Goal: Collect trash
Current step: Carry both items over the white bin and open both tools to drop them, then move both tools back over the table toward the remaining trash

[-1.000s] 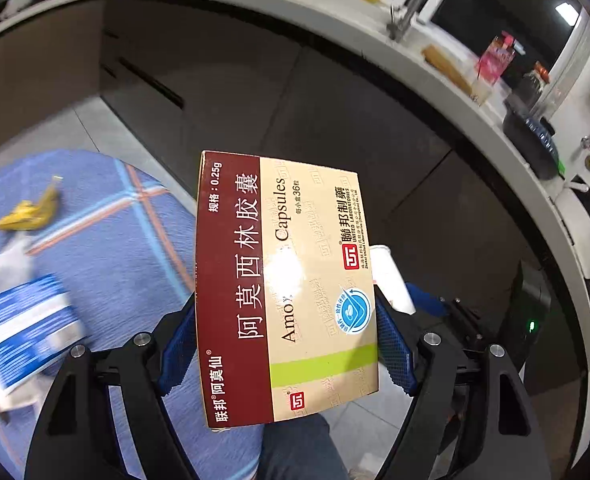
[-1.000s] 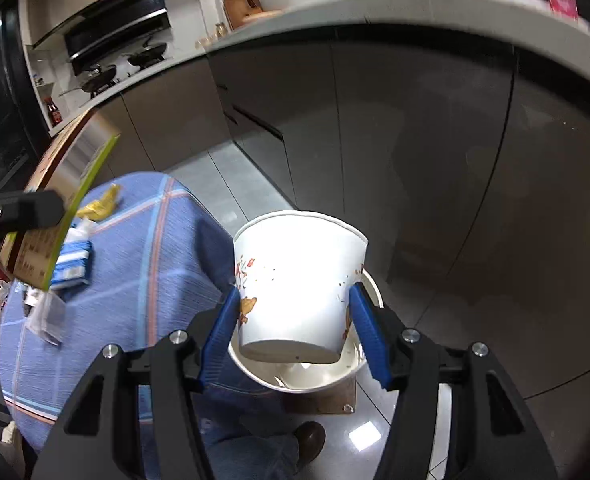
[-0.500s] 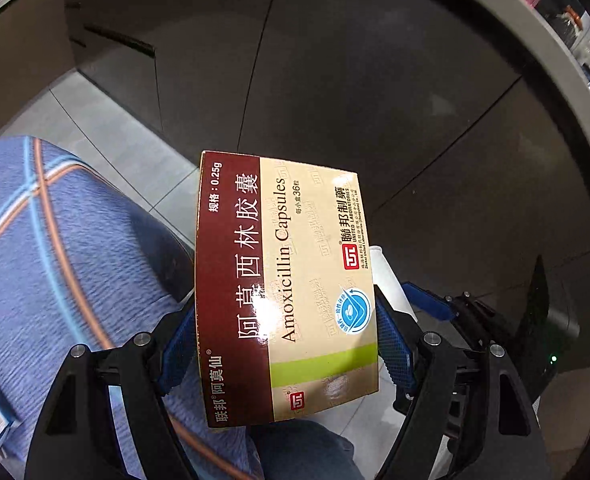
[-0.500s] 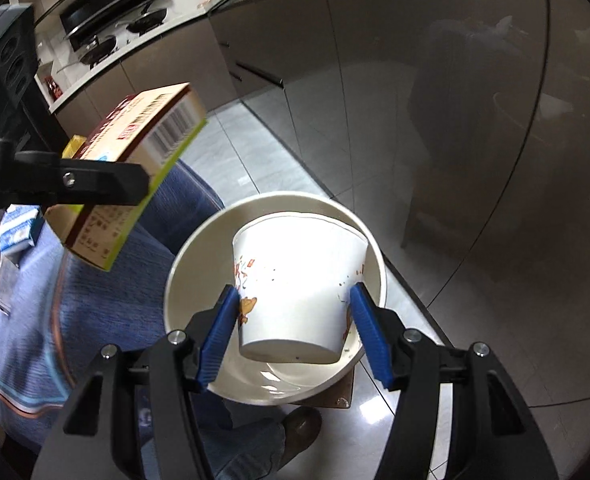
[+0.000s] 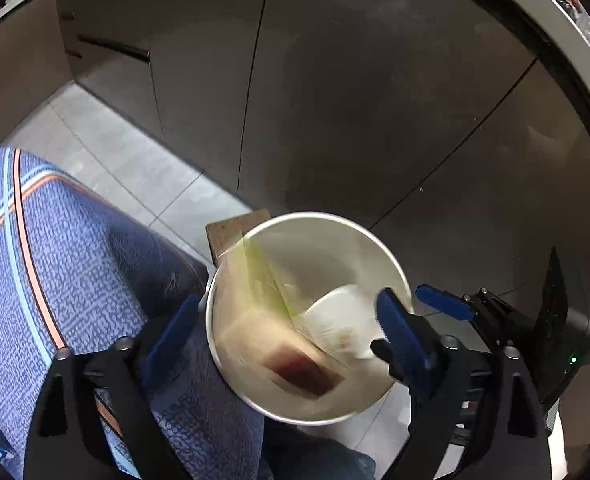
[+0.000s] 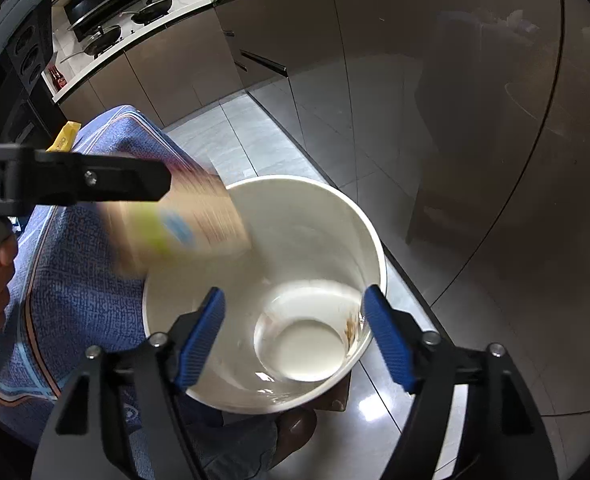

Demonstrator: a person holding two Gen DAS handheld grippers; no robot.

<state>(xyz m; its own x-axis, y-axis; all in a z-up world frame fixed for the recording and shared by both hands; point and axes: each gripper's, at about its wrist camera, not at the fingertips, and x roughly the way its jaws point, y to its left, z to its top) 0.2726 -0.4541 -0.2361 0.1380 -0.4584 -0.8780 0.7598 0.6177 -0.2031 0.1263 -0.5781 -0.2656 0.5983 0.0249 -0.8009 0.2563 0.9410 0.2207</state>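
A white trash bin (image 5: 319,216) stands on the floor below both grippers. My left gripper (image 5: 285,338) hangs over it with its jaws opening. The maroon and tan medicine box (image 5: 279,344) is a blur as it drops free of the pads into the bin. My right gripper (image 6: 295,338) is above the bin (image 6: 295,178) too, jaws opening and nothing pressed between them. The white paper cup (image 6: 307,340) has left the pads and lies low inside the bin. The falling box (image 6: 187,224) shows blurred at the bin's left rim.
A table with a blue patterned cloth (image 5: 55,280) is just left of the bin, with a banana peel (image 6: 65,140) on it. Dark cabinet fronts (image 5: 335,100) rise behind. A brown board (image 5: 231,232) lies under the bin. A person's shoe (image 6: 295,428) is by its base.
Both grippers came down over the bin and opened. The medicine box left the left pads and is falling in. The paper cup left the right pads and dropped into the bin.
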